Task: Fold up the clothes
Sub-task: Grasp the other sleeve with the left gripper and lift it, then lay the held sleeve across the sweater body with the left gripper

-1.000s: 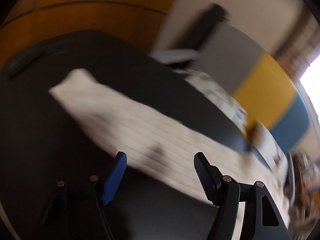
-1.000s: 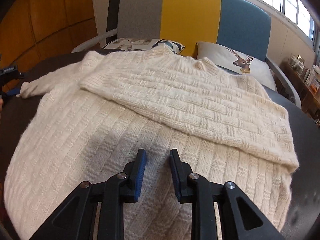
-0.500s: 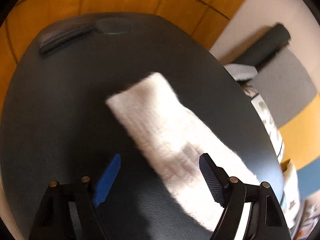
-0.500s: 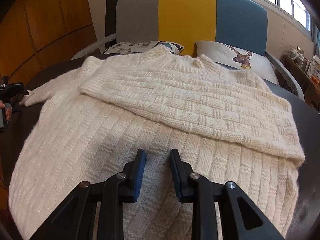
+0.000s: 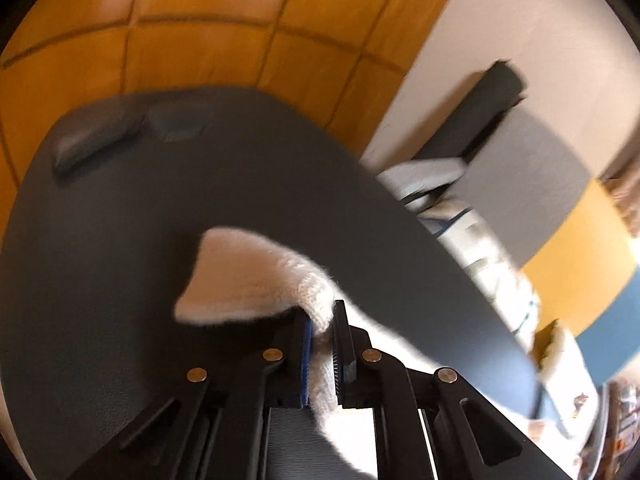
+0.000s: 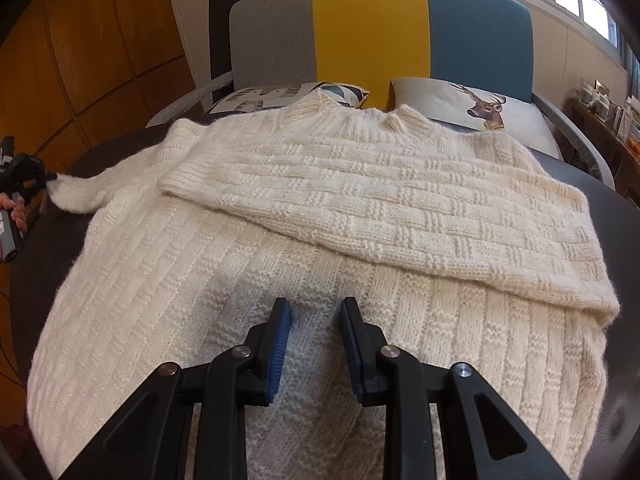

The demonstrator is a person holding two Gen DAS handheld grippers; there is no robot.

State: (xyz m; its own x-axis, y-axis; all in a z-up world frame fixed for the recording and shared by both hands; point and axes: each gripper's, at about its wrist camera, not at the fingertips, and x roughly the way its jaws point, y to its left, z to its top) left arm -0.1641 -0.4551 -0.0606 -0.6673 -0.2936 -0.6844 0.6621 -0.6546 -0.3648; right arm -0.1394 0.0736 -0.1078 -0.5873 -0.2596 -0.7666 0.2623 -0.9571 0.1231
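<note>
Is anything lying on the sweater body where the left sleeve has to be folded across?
Only the right sleeve, already folded across the sweater chest. The left gripper is shut on the left sleeve cuff; the right gripper hovers open above the lower body.

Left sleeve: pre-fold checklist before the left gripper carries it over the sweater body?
1. Left gripper shut on the left sleeve: ok, cuff pinched between the pads.
2. Depth of bite: cannot tell, view is blurred.
3. Right sleeve already folded across the sweater body: ok.
4. Right gripper clear of the fold path: not ok, it sits over the middle of the body, jaws apart, holding nothing.
5. Table around the cuff free of obstacles: ok.
6. Collar lying flat: ok.
</note>
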